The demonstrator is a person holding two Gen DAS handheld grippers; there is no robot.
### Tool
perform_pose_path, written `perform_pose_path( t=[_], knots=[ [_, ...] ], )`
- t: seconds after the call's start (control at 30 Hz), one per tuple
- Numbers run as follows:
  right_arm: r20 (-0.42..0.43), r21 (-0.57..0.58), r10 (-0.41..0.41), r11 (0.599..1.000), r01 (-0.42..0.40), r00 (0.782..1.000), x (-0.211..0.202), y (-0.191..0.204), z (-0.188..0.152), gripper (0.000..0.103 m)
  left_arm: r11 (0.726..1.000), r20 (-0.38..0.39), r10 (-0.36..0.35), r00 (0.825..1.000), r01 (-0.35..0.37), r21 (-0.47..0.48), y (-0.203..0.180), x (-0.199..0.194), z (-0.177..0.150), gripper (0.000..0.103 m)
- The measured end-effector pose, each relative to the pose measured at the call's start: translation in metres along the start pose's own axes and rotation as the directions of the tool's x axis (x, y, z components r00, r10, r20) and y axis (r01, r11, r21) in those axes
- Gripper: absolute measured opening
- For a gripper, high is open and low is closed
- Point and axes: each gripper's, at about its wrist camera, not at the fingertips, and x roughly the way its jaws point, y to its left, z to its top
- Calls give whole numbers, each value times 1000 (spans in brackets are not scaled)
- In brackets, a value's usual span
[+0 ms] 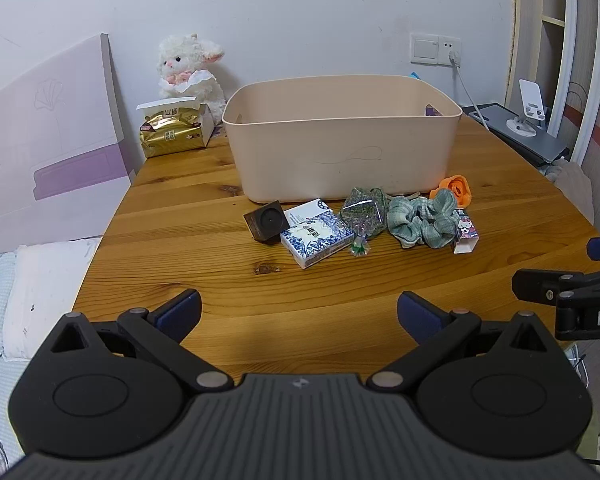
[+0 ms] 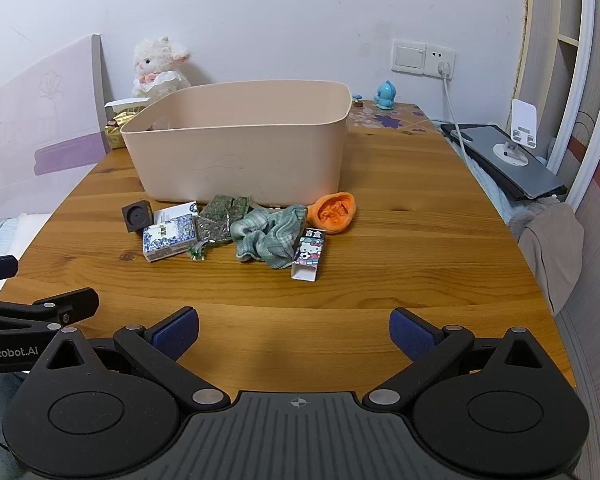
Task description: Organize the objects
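A beige bin point(image 1: 340, 156) point(image 2: 236, 156) stands on the wooden table. In front of it lie a dark square block point(image 1: 267, 222) point(image 2: 137, 215), a blue-and-white patterned box point(image 1: 316, 238) point(image 2: 169, 237), a greenish clear packet point(image 1: 362, 214) point(image 2: 220, 218), a green checked scrunchie point(image 1: 422, 220) point(image 2: 270, 236), an orange piece point(image 1: 456, 189) point(image 2: 335, 212) and a small Hello Kitty box point(image 1: 466, 236) point(image 2: 308, 254). My left gripper point(image 1: 299, 314) is open and empty, well short of the items. My right gripper point(image 2: 294, 334) is open and empty, also near the table's front edge.
A plush lamb point(image 1: 190, 74) and a gold tissue pack point(image 1: 174, 128) sit at the back left. A blue figurine point(image 2: 385, 95) stands at the back right. A laptop with a phone stand point(image 2: 508, 160) lies off the right side. A bed point(image 1: 24, 292) lies left.
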Motion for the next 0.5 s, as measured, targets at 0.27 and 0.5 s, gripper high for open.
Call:
perform_pose_path(
  t=[0.27,0.5],
  knots=[
    [-9,-5,-3,1000,3,1000,5,-2,2,103,1000,-2,-2,1000,2,4,-2,2,2,103],
    [-10,-6,-5,1000,5,1000,7,-3,3,103,1000,-3,-25,1000,25,17,-4,7,3,103]
  ],
)
